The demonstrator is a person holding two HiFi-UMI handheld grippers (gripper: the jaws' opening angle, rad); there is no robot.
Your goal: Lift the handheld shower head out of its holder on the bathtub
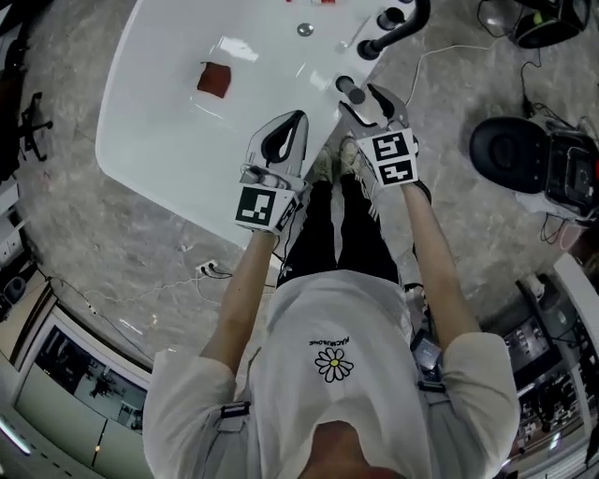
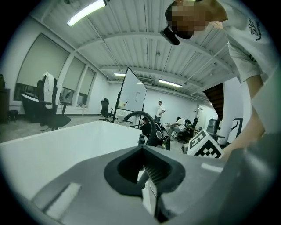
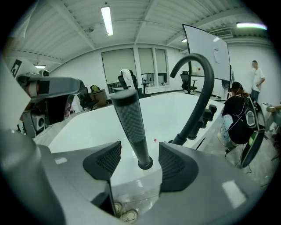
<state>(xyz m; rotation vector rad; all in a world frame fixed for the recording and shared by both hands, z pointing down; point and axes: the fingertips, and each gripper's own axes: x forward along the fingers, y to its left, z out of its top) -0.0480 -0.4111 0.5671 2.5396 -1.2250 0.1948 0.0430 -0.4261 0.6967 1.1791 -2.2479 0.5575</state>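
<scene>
The handheld shower head [image 3: 131, 125] is a dark textured stick that stands upright in its round holder [image 3: 145, 164] on the white bathtub's rim [image 3: 131, 182]. My right gripper [image 3: 139, 165] is open, with one pad on each side of the stick's lower end and a gap on both sides. In the head view the shower head [image 1: 351, 91] sits at the tub's near right corner, right in front of my right gripper [image 1: 367, 103]. My left gripper [image 1: 298, 120] is shut and empty over the tub's [image 1: 168, 112] near rim; its tips [image 2: 141, 151] meet.
A black arched faucet [image 3: 199, 83] with knobs rises just right of the holder, and shows too as the faucet [image 1: 401, 26]. A small red object [image 1: 214, 79] and a drain [image 1: 304, 29] lie in the tub. A black round device [image 1: 510, 154] and cables lie on the floor to the right.
</scene>
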